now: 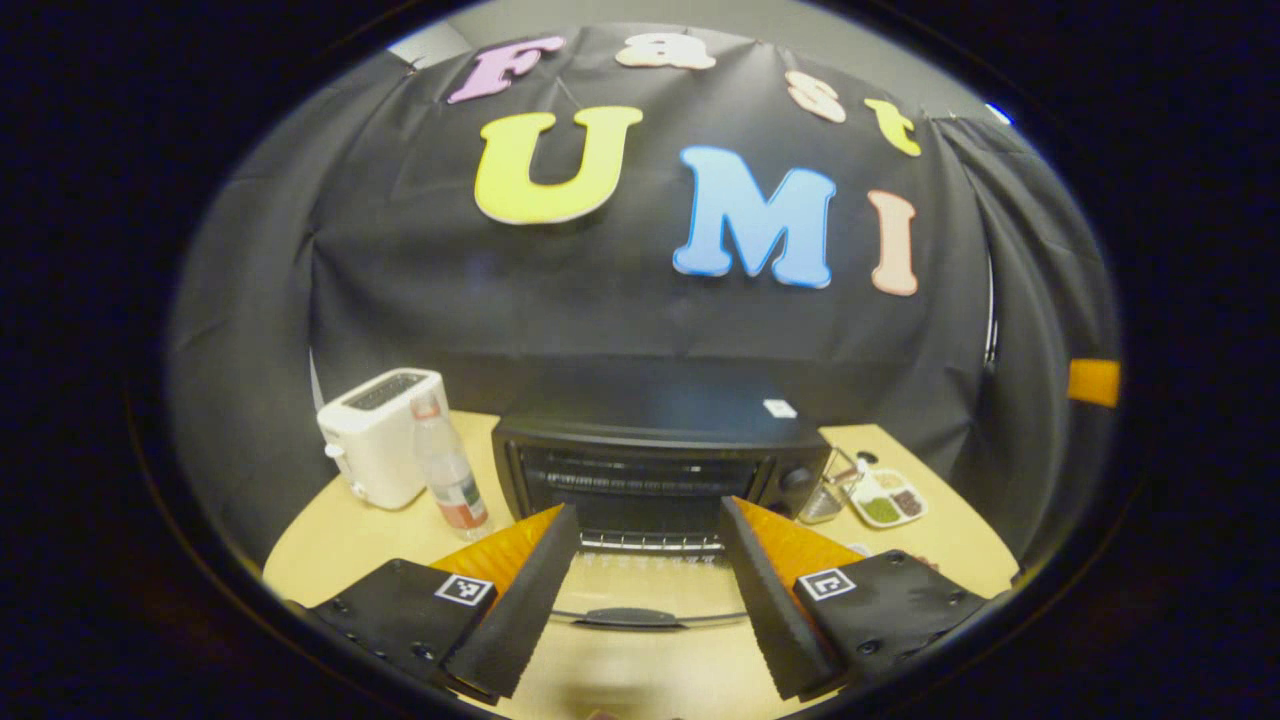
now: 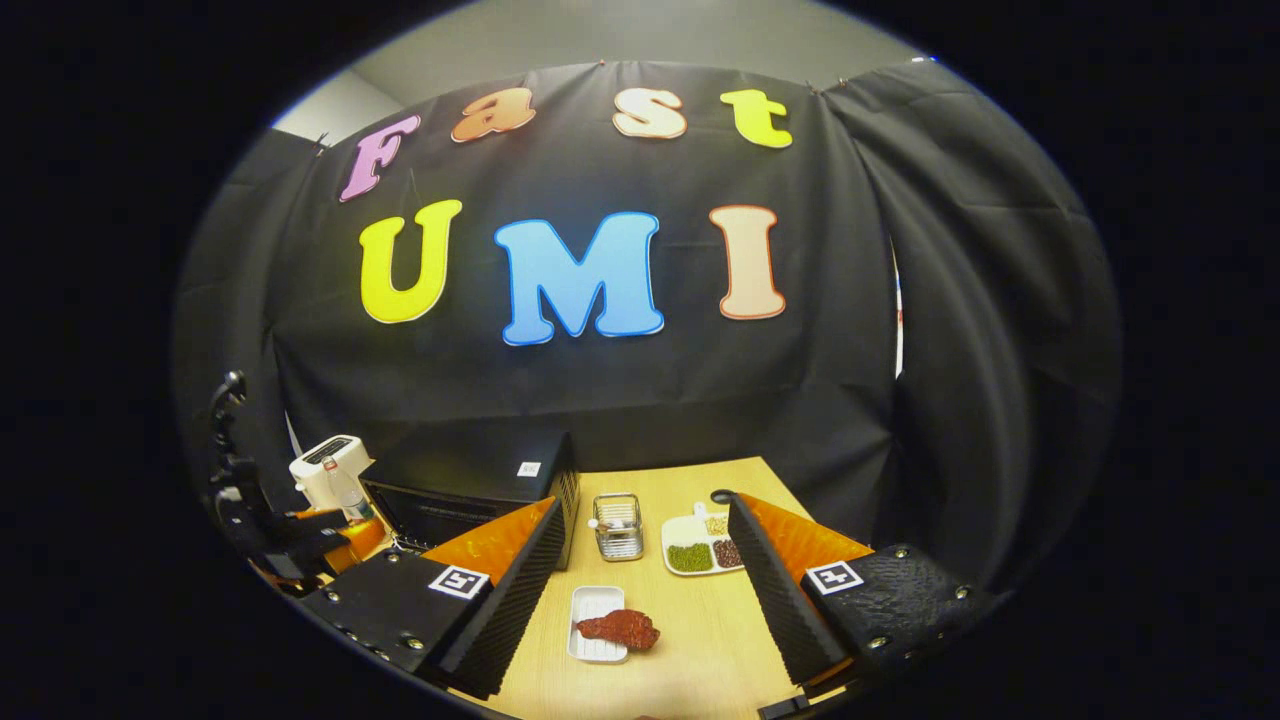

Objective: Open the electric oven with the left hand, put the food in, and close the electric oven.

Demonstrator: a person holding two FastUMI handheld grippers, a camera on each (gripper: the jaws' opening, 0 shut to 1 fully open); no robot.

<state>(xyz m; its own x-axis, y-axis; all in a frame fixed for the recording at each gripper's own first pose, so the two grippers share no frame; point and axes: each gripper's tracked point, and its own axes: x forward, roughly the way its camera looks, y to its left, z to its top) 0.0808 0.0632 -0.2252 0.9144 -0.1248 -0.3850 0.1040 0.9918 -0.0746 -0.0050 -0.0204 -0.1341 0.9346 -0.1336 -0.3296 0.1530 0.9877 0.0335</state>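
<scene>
**Oven door down, food not yet loaded**

Left gripper point(image 1: 650, 590) spread wide, empty, above the lowered glass door point(image 1: 640, 600). Beyond it the electric oven point(image 1: 655, 465) stands open, rack visible, contents too dark to tell. Right gripper point(image 2: 640, 600) also spread, hovering over the red food piece point(image 2: 620, 628) on a small white tray point(image 2: 592, 605). Farther: wire basket point(image 2: 618, 525), divided dish point(image 2: 700, 545), bottle point(image 1: 450, 470), white toaster point(image 1: 380, 445) on the wooden table point(image 2: 690, 640).

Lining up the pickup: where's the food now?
Right gripper view: the food lies half on a small white tray on the table, between the right tool's fingers.
</scene>
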